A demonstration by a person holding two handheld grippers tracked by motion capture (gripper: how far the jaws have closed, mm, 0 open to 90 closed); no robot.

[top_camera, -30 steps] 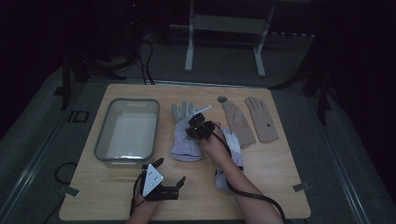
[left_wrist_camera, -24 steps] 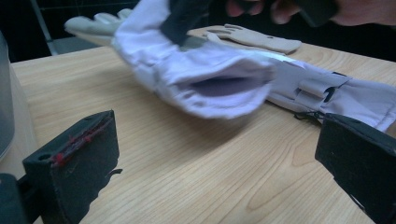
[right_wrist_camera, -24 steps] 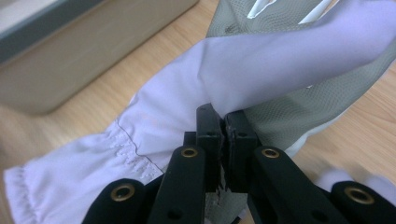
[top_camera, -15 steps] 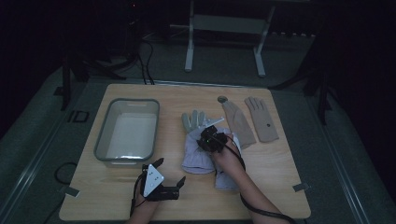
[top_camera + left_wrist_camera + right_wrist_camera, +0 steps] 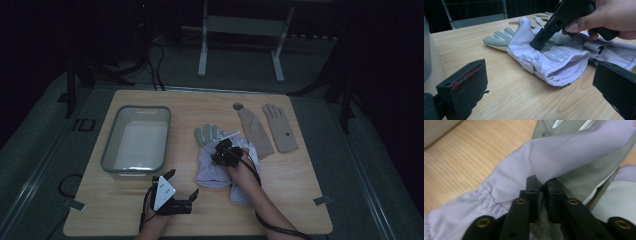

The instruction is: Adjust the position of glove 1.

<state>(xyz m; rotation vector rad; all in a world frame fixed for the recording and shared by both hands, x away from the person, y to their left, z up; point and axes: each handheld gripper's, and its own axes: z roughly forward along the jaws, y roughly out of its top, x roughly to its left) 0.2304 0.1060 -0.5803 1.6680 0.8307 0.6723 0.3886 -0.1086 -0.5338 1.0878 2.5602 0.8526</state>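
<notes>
Item: lilac work glove (image 5: 215, 162), mid-table, right of grey tub (image 5: 135, 145). Within last second, right gripper (image 5: 222, 152) dragged it nearer table's front edge; jaws, narrow, began easing apart, fabric fold still between them (image 5: 541, 187). Judged: release starting, repositioning near done. Left gripper (image 5: 182, 192) idle, jaws wide, empty.

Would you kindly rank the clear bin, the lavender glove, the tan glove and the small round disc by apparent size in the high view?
1. clear bin
2. lavender glove, partly covered by the right hand
3. tan glove
4. small round disc
</notes>
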